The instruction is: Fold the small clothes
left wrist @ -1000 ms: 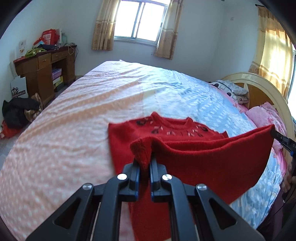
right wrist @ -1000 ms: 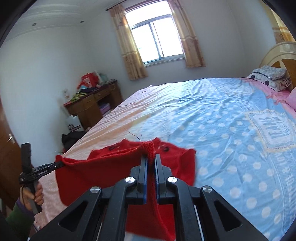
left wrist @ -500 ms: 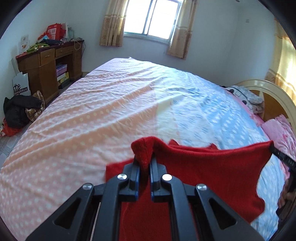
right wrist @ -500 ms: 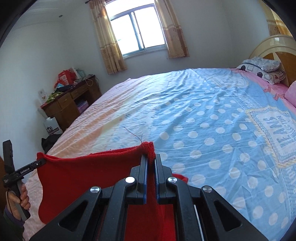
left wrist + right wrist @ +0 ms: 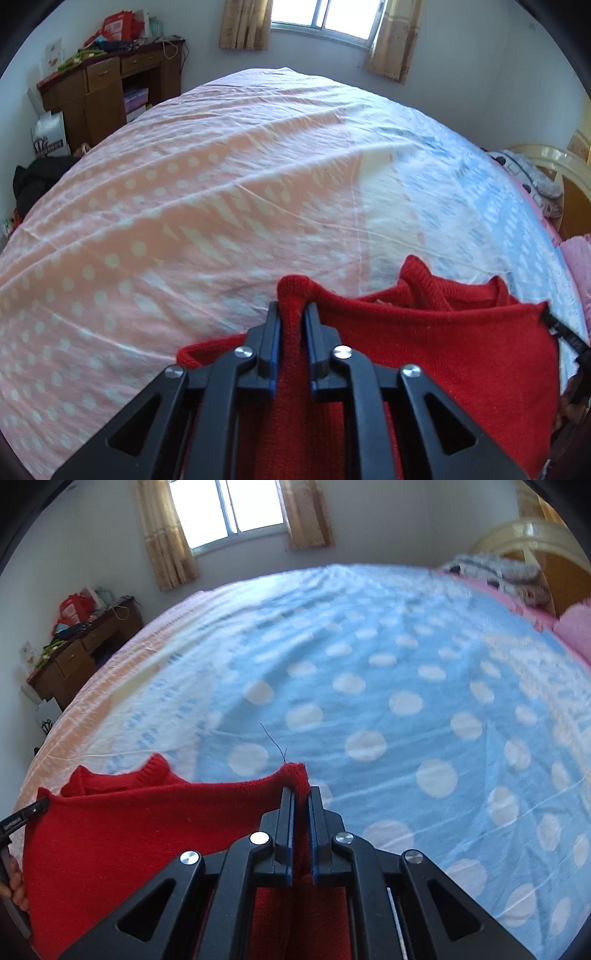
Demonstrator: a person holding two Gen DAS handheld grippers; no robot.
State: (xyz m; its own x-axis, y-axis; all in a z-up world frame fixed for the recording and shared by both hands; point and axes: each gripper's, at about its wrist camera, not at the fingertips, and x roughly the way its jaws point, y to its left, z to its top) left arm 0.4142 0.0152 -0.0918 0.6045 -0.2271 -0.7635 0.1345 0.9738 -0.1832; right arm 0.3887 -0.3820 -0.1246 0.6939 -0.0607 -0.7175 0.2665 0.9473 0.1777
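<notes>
Where a second ago I could see the red sweater [image 5: 443,343] lying open with its patterned chest showing and the hem lifted high over it, the hem edge now sits low over the neckline [image 5: 417,280], covering the chest, and both cameras have dropped closer to the bedspread [image 5: 221,206]. My left gripper [image 5: 293,314] has a bunched corner of the knit standing up between its fingers; its jaws are opening, a gap showing on either side where they had been tight, though the cloth is still between the pads. My right gripper [image 5: 300,794] stays clamped on the other corner, the fabric pinched between its blue-edged pads, with a loose thread [image 5: 275,744] sticking up from it. Between the two corners the hem stretches as a taut red edge. In the right view the sweater [image 5: 129,823] hangs leftward toward my left hand [image 5: 14,882] at the frame edge.
</notes>
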